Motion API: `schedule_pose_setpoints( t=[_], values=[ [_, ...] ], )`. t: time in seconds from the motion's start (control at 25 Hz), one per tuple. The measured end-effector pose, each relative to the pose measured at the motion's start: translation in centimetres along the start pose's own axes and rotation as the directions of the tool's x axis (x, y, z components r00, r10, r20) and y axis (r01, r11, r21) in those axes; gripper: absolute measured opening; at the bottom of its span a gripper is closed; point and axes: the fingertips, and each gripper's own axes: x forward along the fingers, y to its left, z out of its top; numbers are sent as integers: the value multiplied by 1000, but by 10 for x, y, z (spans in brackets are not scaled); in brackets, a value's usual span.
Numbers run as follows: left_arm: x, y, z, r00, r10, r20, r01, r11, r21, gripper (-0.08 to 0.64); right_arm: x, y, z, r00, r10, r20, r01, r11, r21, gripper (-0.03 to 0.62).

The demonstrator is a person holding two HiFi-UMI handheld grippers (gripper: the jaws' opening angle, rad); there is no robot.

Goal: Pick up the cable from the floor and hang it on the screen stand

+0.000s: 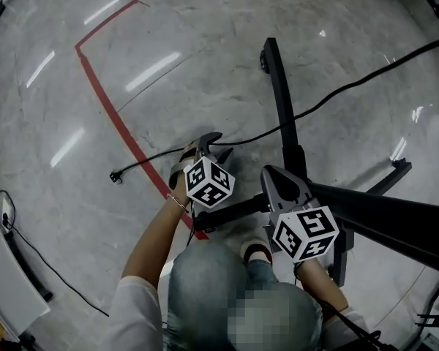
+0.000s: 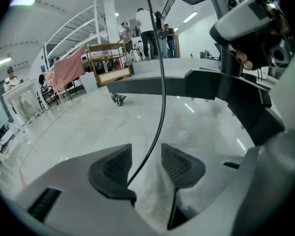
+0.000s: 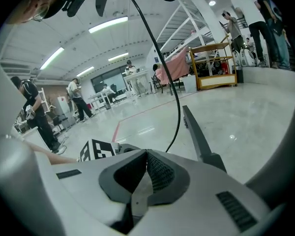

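A thin black cable (image 1: 154, 156) lies on the grey floor, from its plug (image 1: 115, 175) to my left gripper (image 1: 214, 148) and on rightward past the black screen stand (image 1: 282, 101). In the left gripper view the cable (image 2: 160, 82) runs down between the pads of the left gripper (image 2: 146, 159), which stand apart without pressing it. My right gripper (image 1: 271, 174) sits close beside it, over the stand's base. Its pads (image 3: 160, 173) meet with nothing between them at the right gripper (image 3: 146, 166). The cable (image 3: 176, 92) hangs just ahead of it, beside a stand leg (image 3: 201, 136).
A red tape line (image 1: 110, 101) crosses the floor on the left. Another cable (image 1: 44, 262) and a white object (image 1: 7, 284) lie at the lower left. The stand's legs (image 1: 395, 174) spread to the right. People (image 2: 147, 28) and a cart with pink cloth (image 2: 69, 68) stand far off.
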Motion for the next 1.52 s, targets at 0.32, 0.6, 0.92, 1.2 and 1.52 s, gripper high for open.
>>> schedule_pose_setpoints(
  t=[0.32, 0.6, 0.92, 1.2, 1.52],
  values=[
    [10, 10, -19, 997, 31, -68, -34, 999, -29, 58, -2, 0, 1, 1000, -7, 9, 7, 1000, 12, 18],
    [-21, 12, 1, 999, 3, 42, 4, 984, -176, 20, -5, 8, 4, 1000, 12, 21, -13, 1000, 10, 18],
    [-162, 50, 67, 992, 86, 87, -59, 959, -276, 17, -33, 54, 52, 995, 40, -86, -44, 998, -46, 18],
    [-362, 63, 168, 983, 101, 155, -25, 901, -433, 18, -136, 145, 169, 985, 50, -168, -70, 991, -115, 18],
    [-589, 72, 300, 976, 89, 200, 14, 887, -462, 18, -272, 238, 312, 987, 0, -163, -18, 994, -110, 18]
  ],
)
